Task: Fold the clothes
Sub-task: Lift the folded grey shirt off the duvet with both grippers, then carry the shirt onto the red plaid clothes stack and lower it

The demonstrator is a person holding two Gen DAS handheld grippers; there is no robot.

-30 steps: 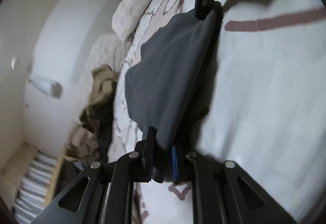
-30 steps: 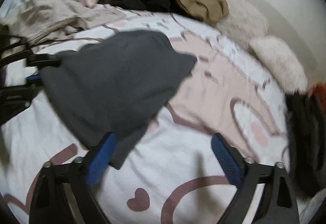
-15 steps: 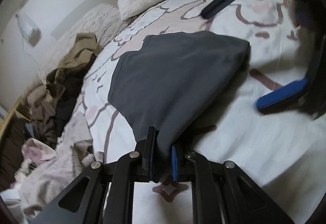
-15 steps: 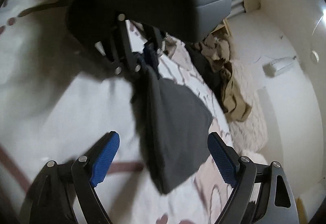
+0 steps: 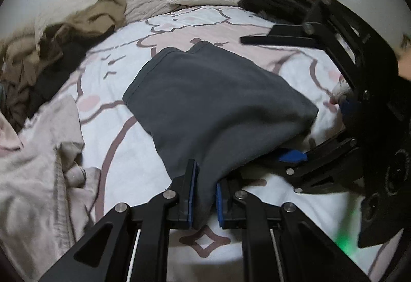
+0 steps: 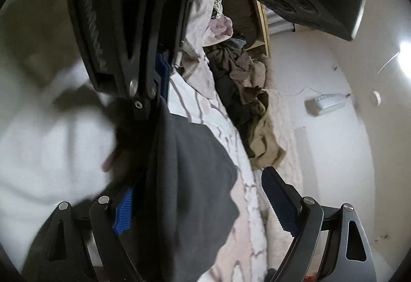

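My left gripper pinches the dark grey folded cotton garment; my right gripper gapes empty around it; closing crooked could crumple the fold.

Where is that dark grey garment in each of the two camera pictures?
Left wrist: the grey garment fills the centre, spread on the bed, its near corner in the left tongs.
Right wrist: it hangs centre-low, between the open right tongs.
Shared landmark: the brown clothes pile.
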